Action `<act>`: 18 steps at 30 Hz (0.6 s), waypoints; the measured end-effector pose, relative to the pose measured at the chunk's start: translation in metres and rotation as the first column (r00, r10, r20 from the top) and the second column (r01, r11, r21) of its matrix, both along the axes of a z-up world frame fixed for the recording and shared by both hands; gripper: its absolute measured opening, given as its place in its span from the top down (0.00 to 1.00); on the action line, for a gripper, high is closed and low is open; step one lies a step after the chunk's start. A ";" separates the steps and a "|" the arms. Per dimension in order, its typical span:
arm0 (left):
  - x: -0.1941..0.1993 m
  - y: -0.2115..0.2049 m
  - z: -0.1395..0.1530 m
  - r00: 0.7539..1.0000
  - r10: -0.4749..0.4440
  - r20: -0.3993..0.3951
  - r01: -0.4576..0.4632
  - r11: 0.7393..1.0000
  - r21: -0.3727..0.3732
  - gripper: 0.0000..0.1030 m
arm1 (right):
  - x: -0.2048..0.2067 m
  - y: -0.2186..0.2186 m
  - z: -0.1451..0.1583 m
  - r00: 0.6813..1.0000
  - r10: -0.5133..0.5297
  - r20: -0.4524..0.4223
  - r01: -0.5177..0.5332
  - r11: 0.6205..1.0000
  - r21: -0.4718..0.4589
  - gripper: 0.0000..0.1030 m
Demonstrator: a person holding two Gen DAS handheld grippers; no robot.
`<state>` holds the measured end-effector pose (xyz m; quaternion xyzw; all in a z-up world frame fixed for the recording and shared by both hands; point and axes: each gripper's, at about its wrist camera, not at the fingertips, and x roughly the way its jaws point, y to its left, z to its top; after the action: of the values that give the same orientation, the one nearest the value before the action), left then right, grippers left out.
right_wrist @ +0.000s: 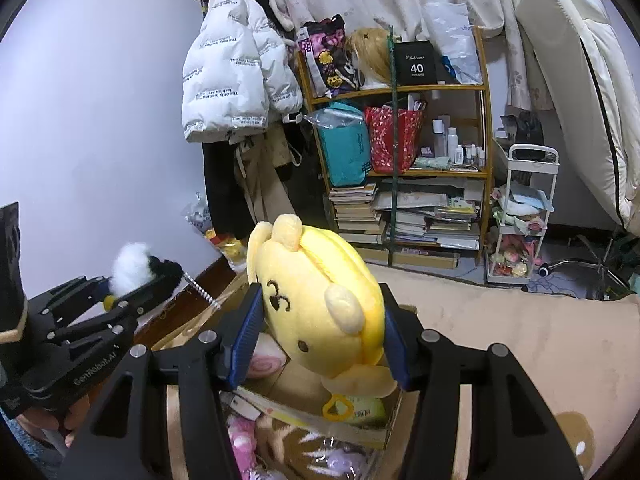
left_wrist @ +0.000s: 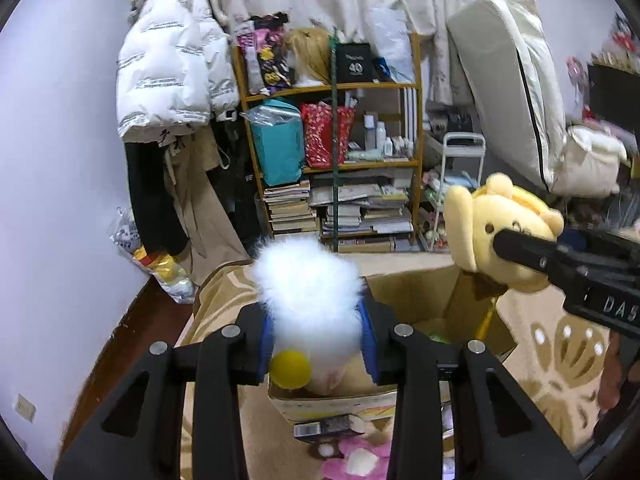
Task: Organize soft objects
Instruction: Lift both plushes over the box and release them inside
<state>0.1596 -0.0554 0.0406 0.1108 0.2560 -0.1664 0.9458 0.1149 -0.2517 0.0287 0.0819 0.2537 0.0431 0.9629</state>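
Left claw [left_wrist: 318,336], nearest the lens, is closed on 1 white fluffy toy [left_wrist: 308,292] with a yellow ball-shaped part at its lower edge; both blue pads press into the fur. Directly beneath and just beyond this claw stands 1 open cardboard box [left_wrist: 416,292], resting on a beige patterned rug [left_wrist: 560,360]. Right claw [right_wrist: 320,336] is likewise closed, on 1 yellow plush dog [right_wrist: 320,292], held face-up with its ears outward, also above the box mouth. Inside the box, under the right claw, lie 1 pink swirled soft item [right_wrist: 262,364] and 1 green packet [right_wrist: 360,406]. Nearer than the box, at the bottom edge, sits 1 pink plush [left_wrist: 356,460]. Well beyond both claws stands 1 wooden shelf unit [right_wrist: 400,90].

Step judged in hand: carrying 2 toys over the box. Next move likely calls for lowering each claw into the opening, then releasing.
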 end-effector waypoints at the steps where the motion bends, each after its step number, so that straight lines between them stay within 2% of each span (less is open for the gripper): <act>1: 0.002 0.000 -0.003 1.000 0.007 -0.001 -0.007 1.000 0.003 0.66 | 0.002 0.000 -0.003 1.000 0.001 -0.006 -0.001 1.000 -0.006 0.43; 5: 0.016 0.007 -0.021 0.997 0.037 -0.069 -0.038 0.999 -0.026 0.66 | 0.009 0.000 -0.015 0.999 -0.006 -0.035 0.005 1.000 -0.023 0.43; 8: 0.021 0.007 -0.032 0.995 0.035 -0.089 -0.035 0.999 -0.006 0.66 | 0.012 0.003 -0.027 0.998 -0.022 -0.064 0.019 0.999 -0.048 0.42; 15: 0.028 0.009 -0.041 0.990 0.014 -0.139 -0.018 0.999 -0.028 0.64 | 0.018 0.013 -0.054 0.990 -0.019 -0.137 0.006 0.995 -0.097 0.41; 18: 0.034 0.012 -0.046 0.983 0.029 -0.182 -0.042 0.997 -0.069 0.57 | 0.017 0.013 -0.056 0.992 -0.014 -0.128 0.002 0.996 -0.090 0.41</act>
<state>0.1933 -0.0435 -0.0058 0.0563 0.3367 -0.1681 0.9248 0.1315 -0.2392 -0.0273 0.0424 0.3166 0.0225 0.9473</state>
